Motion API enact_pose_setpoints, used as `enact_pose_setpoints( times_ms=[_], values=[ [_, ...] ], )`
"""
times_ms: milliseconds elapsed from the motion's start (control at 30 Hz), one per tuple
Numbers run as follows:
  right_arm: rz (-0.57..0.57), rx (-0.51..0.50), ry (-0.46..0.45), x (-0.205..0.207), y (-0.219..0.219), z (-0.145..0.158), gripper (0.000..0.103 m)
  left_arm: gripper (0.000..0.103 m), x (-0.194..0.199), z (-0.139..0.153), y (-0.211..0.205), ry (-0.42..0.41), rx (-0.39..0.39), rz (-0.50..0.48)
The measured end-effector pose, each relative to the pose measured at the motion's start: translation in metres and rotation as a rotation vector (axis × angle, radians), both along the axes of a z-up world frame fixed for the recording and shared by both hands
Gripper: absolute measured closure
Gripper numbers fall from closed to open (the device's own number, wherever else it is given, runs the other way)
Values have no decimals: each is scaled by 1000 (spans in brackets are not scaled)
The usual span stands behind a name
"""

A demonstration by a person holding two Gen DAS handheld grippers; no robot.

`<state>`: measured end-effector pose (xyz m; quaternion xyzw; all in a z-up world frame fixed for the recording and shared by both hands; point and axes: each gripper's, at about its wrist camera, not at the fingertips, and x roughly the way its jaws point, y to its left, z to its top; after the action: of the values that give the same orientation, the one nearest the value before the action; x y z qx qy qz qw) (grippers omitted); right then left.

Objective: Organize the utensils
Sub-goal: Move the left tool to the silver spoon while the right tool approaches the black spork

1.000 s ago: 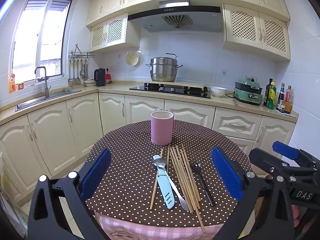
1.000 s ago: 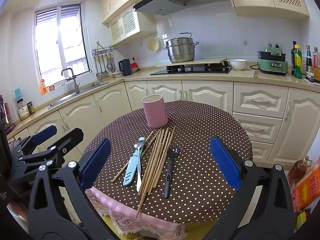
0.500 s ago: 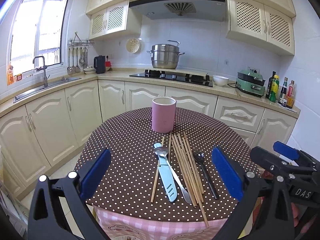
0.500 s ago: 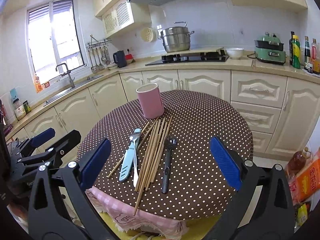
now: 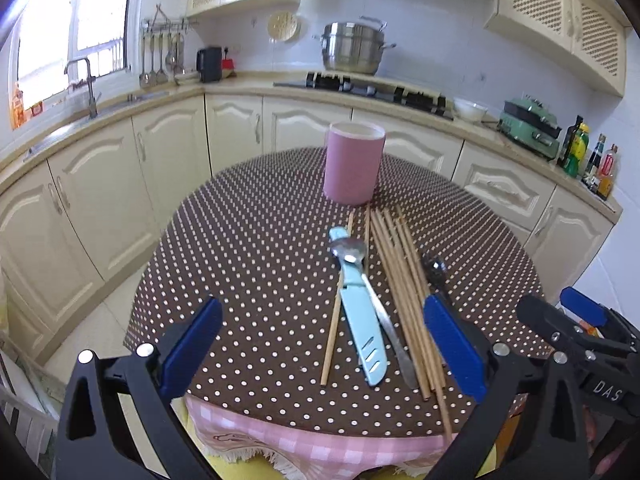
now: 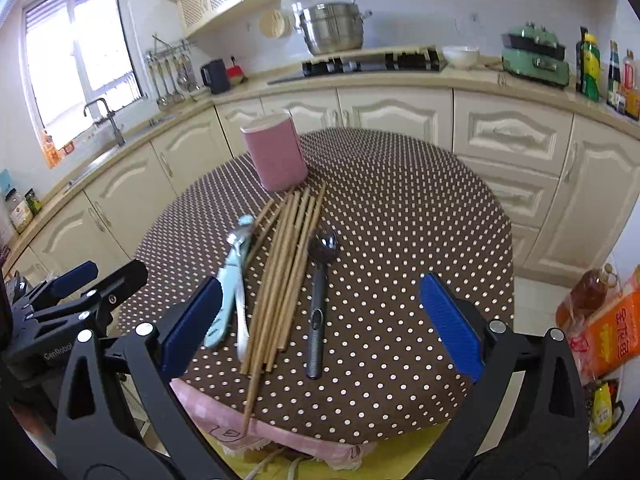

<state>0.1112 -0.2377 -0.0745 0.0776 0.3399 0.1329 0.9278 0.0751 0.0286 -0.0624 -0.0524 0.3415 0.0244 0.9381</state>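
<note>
while both grippers gape empty, chopsticks (image 6: pixel 280 276) lie between the right gripper (image 6: pixel 320 320) fingers

A home kitchen: cream cabinets (image 5: pixel 168 152), hob (image 5: pixel 376 88) with steel pot (image 5: pixel 352 54), sink tap (image 5: pixel 86 80).

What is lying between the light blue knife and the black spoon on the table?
The bundle of wooden chopsticks lies between the light blue knife and the black spoon, with the metal spoon against the knife. The right wrist view shows it best.

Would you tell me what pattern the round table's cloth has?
The tablecloth is brown with small white polka dots, seen best in the right wrist view.
</note>
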Motion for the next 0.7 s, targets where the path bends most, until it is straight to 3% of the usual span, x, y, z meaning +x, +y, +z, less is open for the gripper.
enact_pose_setpoints(
  times_ms=[300,500,567,600,700],
  values=[
    [-50,-32,122,44,1,-31,6,4,42,-36,14,137,-47,13],
    [-50,-62,155,63,7,-42,7,5,55,-39,11,94,-120,-28],
    [-42,-91,151,68,13,-44,9,13,59,-39,9,89,-144,-46],
    [-37,-104,151,71,15,-45,10,24,63,-40,8,90,-155,-54],
    [-24,-125,168,78,20,-51,16,32,77,-46,2,114,-159,-70]
  ],
)
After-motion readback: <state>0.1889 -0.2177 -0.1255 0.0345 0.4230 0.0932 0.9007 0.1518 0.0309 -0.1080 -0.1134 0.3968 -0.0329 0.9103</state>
